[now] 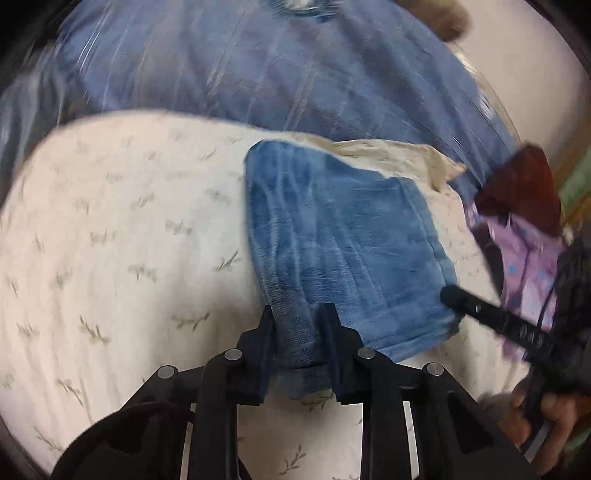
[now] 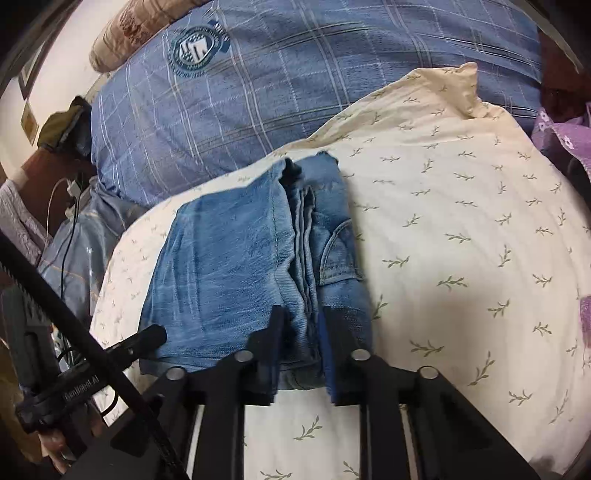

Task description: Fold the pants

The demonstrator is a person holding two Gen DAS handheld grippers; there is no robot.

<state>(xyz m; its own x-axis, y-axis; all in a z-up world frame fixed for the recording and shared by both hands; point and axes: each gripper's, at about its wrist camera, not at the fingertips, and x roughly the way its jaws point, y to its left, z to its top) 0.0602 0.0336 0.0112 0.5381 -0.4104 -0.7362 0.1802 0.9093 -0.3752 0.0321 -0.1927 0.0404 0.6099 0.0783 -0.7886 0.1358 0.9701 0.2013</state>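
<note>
1. A large blue checked cushion [image 2: 303,85] fills the far part of the scene. It carries a round badge print in the right wrist view, and a beige patterned pillow [image 2: 136,26] lies behind it at the far left.

2. In front of it lies a cream cover [image 2: 461,221] with small green sprigs. It is the surface on which the work is done, and it reaches to the near edge in both views.

3. The pants [image 2: 229,266] are blue jeans, already folded into a compact packet with several layers. They rest on the cream cover, left of centre in the right wrist view. In the left wrist view, which is blurred, the same packet [image 1: 343,251] sits right of centre.

4. A purple cloth with dots [image 1: 524,266] and a dark red cloth [image 1: 517,188] lie at the right edge of the left wrist view, beside the cream cover.

5. The right gripper [image 2: 301,343] has its fingers on both sides of the near edge of the packet, closed upon the stacked layers.

6. The left gripper [image 1: 297,347] holds the near corner of the packet in the same way, with denim pressed between its two fingers.
</note>
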